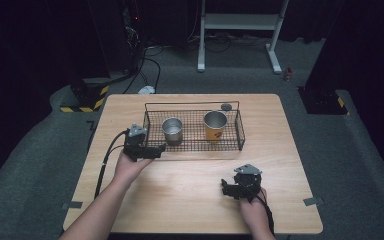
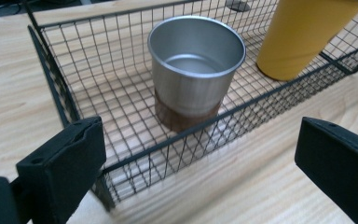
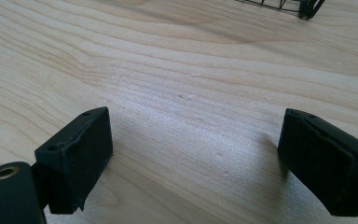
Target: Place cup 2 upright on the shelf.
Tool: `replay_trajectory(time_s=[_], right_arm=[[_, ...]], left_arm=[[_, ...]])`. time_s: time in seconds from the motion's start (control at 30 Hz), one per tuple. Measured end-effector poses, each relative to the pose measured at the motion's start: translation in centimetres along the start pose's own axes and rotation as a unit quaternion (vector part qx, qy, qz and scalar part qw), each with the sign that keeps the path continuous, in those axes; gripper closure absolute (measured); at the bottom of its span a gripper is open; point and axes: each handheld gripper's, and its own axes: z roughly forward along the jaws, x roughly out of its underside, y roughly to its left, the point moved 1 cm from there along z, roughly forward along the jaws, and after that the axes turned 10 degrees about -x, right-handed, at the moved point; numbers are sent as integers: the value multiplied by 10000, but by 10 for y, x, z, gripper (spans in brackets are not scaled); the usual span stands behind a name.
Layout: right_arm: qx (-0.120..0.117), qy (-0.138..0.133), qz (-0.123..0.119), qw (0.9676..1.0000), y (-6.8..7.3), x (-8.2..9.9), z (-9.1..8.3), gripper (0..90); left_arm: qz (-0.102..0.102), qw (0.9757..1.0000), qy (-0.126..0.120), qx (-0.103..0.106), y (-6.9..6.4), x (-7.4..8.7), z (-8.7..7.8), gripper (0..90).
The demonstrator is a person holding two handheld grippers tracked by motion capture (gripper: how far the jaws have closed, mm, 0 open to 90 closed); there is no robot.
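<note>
Steel cup (image 2: 196,70) (basket wall (image 2: 177,154) between) before left hand-held gripper (image 2: 200,172)

Two cups (image 1: 172,129) in wire basket (image 1: 240,131)

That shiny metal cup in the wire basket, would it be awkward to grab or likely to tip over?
The metal cup looks thin-walled and empty, so probably light and stiff. Its smooth, shiny side may be slippery between the pads. It widens toward the rim and stands on a narrower brown base on the wire basket, so a sideways push could perhaps tip it.
</note>
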Motion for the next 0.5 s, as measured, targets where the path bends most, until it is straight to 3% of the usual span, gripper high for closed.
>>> replay_trajectory(time_s=[0.2, 0.5], right_arm=[[0, 0, 2, 10000, 0, 0, 0, 100], [0, 0, 3, 10000, 0, 0, 0, 99]], left_arm=[[152, 9997, 117, 150, 6, 14, -10, 25], [305, 9977, 610, 36, 18, 51, -15, 42]])
